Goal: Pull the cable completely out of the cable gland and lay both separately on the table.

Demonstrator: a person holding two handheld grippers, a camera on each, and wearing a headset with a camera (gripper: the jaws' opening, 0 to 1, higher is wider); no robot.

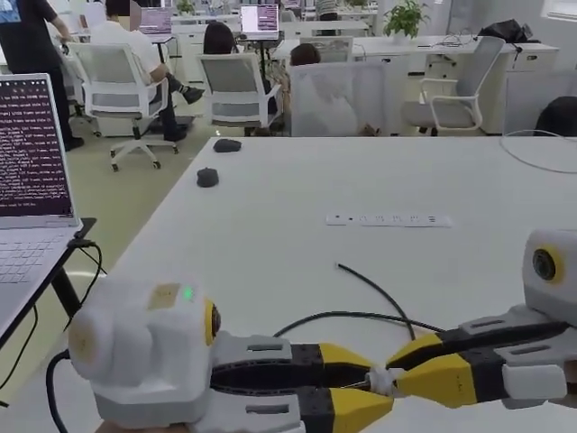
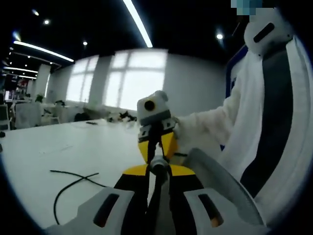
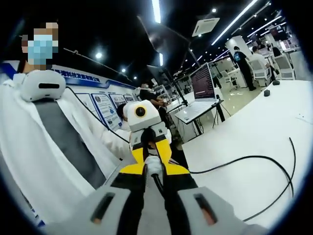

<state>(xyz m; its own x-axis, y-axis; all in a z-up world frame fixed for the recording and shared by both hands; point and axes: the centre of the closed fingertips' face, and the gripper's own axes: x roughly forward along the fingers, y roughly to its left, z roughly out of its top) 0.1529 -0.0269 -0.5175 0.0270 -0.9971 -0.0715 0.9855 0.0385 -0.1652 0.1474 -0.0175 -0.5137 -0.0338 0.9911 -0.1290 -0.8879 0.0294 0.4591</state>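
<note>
Jaws pinch gland [image 1: 380, 381] and cable [image 1: 361, 314]; head view adds laptop [image 1: 27, 153].

Both tools white plastic-bodied: left gripper [image 1: 374, 383] has lit green LED [image 1: 187, 293], black-and-yellow wedge jaws; right gripper [image 1: 401, 370] same colours. Person wears white long-sleeved coat [image 3: 22, 161] with dark grey stripe [image 3: 63, 132], white headset [image 3: 41, 84].
</note>
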